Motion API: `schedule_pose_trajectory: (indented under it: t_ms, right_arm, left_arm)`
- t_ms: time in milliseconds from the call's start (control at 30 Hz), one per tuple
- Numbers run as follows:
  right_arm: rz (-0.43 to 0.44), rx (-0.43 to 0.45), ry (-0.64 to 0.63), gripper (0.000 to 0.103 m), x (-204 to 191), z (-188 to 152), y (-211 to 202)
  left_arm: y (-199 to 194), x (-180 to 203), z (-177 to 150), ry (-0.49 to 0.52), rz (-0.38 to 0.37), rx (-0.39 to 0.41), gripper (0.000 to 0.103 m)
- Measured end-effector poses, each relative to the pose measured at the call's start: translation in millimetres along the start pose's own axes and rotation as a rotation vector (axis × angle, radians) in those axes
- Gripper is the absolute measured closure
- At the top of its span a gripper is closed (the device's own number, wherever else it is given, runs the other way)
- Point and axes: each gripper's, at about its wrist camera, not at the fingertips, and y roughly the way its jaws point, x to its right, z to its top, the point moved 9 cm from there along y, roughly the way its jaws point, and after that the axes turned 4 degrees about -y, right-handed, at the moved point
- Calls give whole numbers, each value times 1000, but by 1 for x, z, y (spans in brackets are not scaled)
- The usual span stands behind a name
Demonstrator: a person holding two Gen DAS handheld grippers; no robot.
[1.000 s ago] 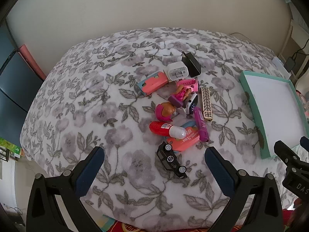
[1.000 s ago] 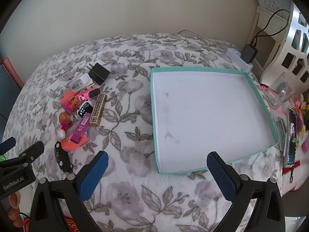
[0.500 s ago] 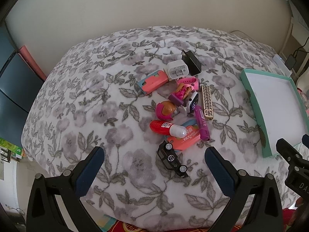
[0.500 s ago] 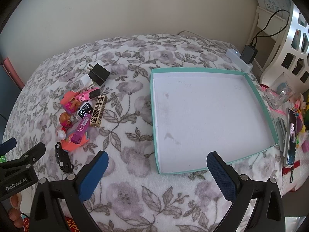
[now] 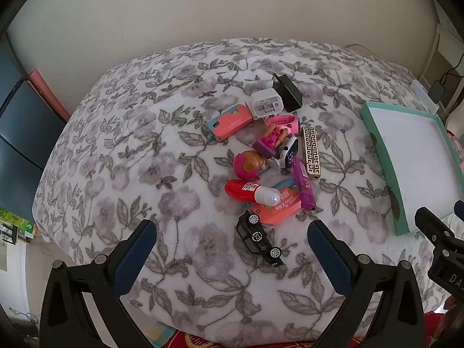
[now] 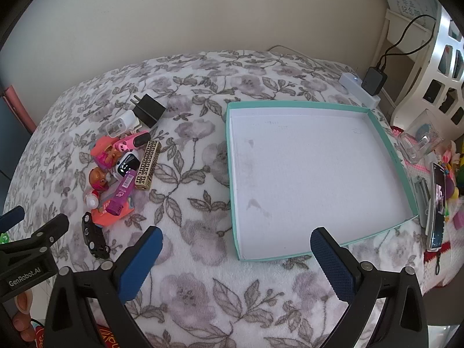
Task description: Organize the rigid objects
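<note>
A pile of small rigid objects lies on the floral blanket: a black toy car (image 5: 259, 239) (image 6: 93, 236), a red tube with a white cap (image 5: 251, 191), a purple tube (image 5: 303, 183) (image 6: 121, 193), a gold patterned bar (image 5: 311, 152) (image 6: 148, 164), a white charger (image 5: 266, 103), a black charger (image 5: 287, 92) (image 6: 148, 110). A teal box with a white floor (image 6: 316, 174) (image 5: 411, 156) lies empty to the right. My left gripper (image 5: 232, 242) is open, above the blanket just short of the car. My right gripper (image 6: 236, 250) is open before the box's near edge.
The blanket (image 5: 145, 156) covers a bed against a cream wall. A power strip with a black adapter (image 6: 374, 81) lies past the box. A phone (image 6: 438, 203) and clutter sit at the right edge. Dark furniture (image 5: 17, 133) stands at left.
The left gripper has drawn slightly back and left; the pile and the box sit a little further right in its view. The right gripper has barely moved.
</note>
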Motion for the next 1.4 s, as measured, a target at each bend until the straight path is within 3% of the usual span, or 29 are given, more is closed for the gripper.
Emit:
schedule_pose_trajectory:
  t_ms: [1200,1400]
  right_arm:
    - [0,-4,0,0,-1,-1,1]
    - [8,-5,-6,0,-4,-2,0]
  left_arm:
    - [3,1,-3,7,2,-5,0]
    - [6,-1,-2,-4,-25,-30,0]
